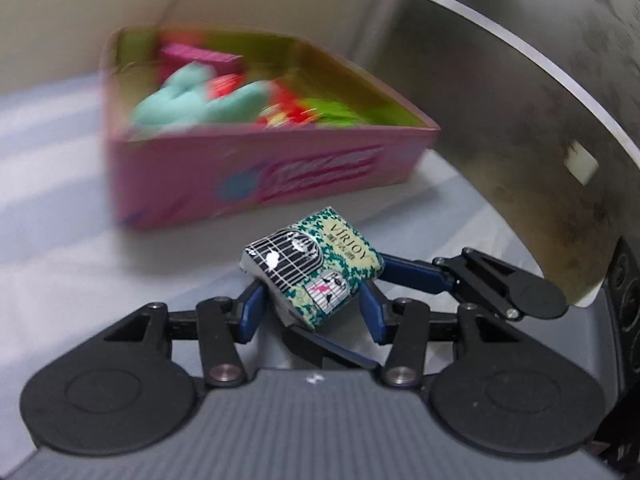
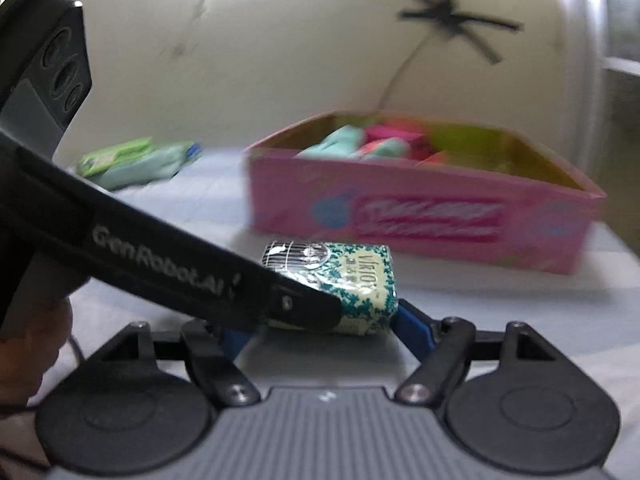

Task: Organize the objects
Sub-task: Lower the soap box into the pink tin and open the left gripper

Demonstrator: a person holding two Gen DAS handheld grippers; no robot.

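Observation:
A small tissue pack (image 1: 316, 268) with a green leaf and birdcage print hangs just above the pale table, held from both sides. My left gripper (image 1: 312, 312) is shut on it, blue pads against its two flanks. The right gripper's blue finger (image 1: 416, 276) reaches in from the right and presses the pack's end. In the right wrist view the tissue pack (image 2: 356, 280) sits between the blue pads of my right gripper (image 2: 320, 332), and the left gripper's black finger (image 2: 280, 300) crosses over it. Behind stands an open pink box (image 1: 260, 180) (image 2: 420, 216) with teal, pink, red and green items inside.
A green packet (image 2: 116, 156) and a teal cloth (image 2: 148, 168) lie at the table's far left by the cream wall. A dark metal panel (image 1: 520, 120) rises close on the right of the box. A person's hand (image 2: 24, 352) holds the left gripper.

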